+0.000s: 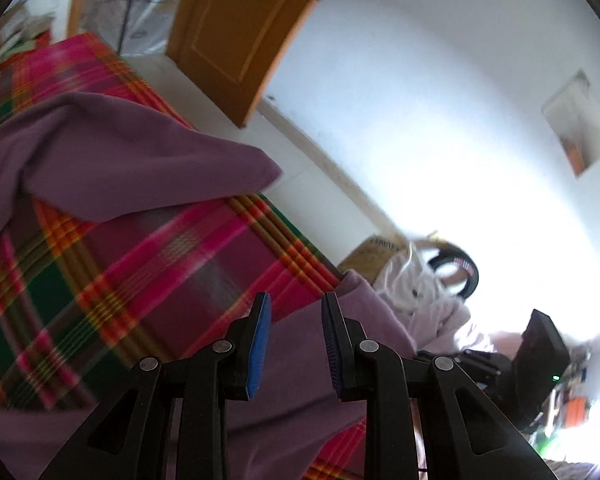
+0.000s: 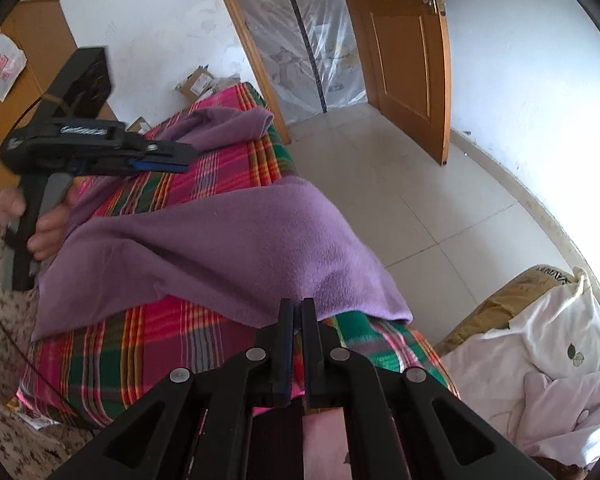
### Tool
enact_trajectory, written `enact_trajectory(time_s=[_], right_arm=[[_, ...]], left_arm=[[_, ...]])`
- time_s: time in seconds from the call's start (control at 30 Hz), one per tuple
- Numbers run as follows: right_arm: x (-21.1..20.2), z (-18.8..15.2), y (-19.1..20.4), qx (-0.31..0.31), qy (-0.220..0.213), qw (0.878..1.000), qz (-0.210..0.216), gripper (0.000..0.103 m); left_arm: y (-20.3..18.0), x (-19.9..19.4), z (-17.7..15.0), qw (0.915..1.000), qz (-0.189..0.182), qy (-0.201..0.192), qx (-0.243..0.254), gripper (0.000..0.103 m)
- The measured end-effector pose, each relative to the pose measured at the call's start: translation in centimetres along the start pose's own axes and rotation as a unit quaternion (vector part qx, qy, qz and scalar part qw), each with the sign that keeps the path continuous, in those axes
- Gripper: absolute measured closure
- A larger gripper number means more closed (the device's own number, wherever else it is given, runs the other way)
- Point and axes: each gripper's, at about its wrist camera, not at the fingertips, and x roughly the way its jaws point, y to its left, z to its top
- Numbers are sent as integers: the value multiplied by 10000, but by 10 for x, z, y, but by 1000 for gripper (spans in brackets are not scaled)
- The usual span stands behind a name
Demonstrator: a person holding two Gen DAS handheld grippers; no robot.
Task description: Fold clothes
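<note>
Left wrist view
Left gripper (image 1: pixel 296 312): jaws spread apart, gripping nothing, blue pads (image 1: pixel 260 344) facing each other.
Purple garment (image 1: pixel 112 168): draped over the plaid sheet (image 1: pixel 160 264); one fold lies under and just past the fingers, another bunches at the far left.
Background: wooden door (image 1: pixel 236 36), white wall, white bedding (image 1: pixel 420 300) at right.

Right wrist view
Right gripper (image 2: pixel 297 306): jaws clenched together on the purple garment's near edge (image 2: pixel 220 240).
Purple garment: spread across the plaid sheet (image 2: pixel 160 340), far end rumpled.
Left gripper (image 2: pixel 156 160): held by a hand (image 2: pixel 48 228) above the sheet, seen side-on.
Floor: pale tiles (image 2: pixel 400 200) beside the bed.
</note>
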Motion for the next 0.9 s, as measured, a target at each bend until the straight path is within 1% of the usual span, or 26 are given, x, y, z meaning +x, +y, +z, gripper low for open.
enact_trajectory(time_s=[0.07, 0.33, 0.57, 0.67, 0.77, 0.9], right_arm=[[0, -3, -1, 12, 18, 10000, 30, 100], [-1, -11, -4, -12, 91, 9999, 109, 100], [-1, -13, -7, 81, 67, 9997, 207, 100], [-1, -12, -9, 114, 57, 9996, 250, 100], [-1, -12, -10, 124, 56, 9995, 275, 100], [0, -10, -12, 141, 58, 9994, 304, 100]], left_arm=[[-5, 14, 4, 9998, 6, 200, 84, 76], [-22, 51, 10, 9977, -199, 576, 280, 76], [-38, 81, 15, 9932, -580, 946, 364, 76], [-38, 89, 18, 9916, -701, 1047, 283, 76], [-37, 93, 22, 9910, -813, 1058, 133, 76], [-40, 94, 24, 9903, -765, 1144, 210, 76]])
